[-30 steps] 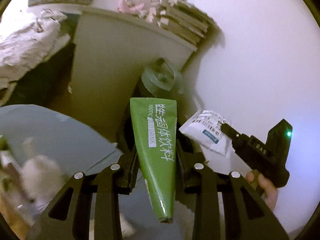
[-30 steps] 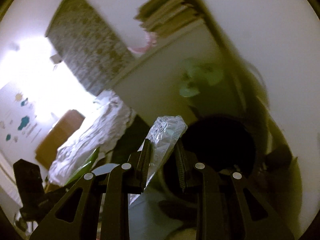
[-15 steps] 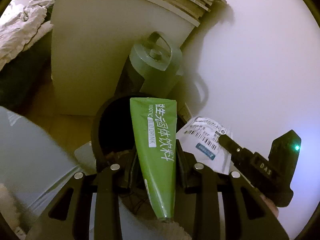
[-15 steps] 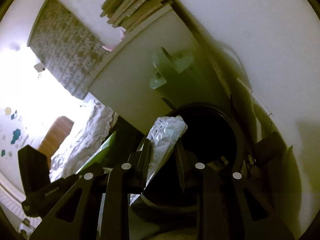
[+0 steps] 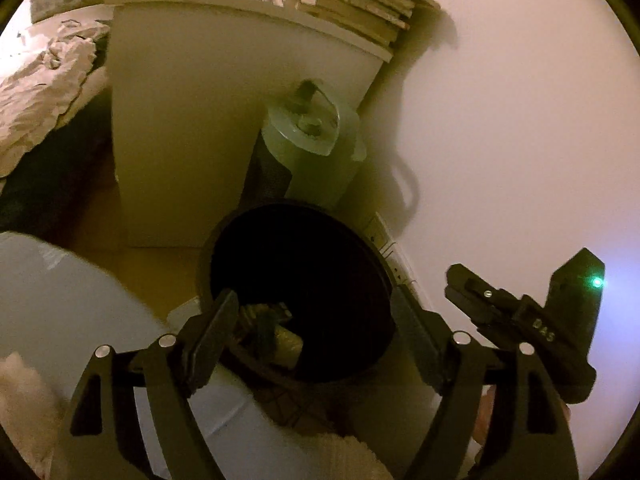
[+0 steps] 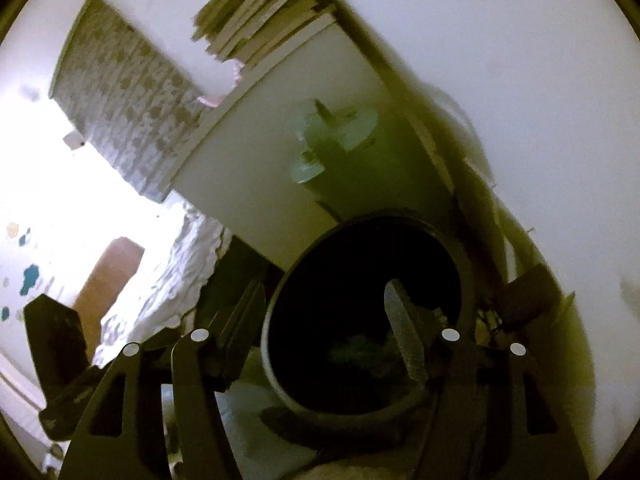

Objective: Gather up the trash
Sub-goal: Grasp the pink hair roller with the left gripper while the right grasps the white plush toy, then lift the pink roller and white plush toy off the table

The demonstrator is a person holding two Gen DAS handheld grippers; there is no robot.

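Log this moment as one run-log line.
left gripper: open, empty | right gripper: open, empty | both over black bin | trash inside bin

Black bin: we cannot identify the dim scraps inside it. Stack of books: blurred, titles unreadable. Pale cloth: cut off at the frame edge.
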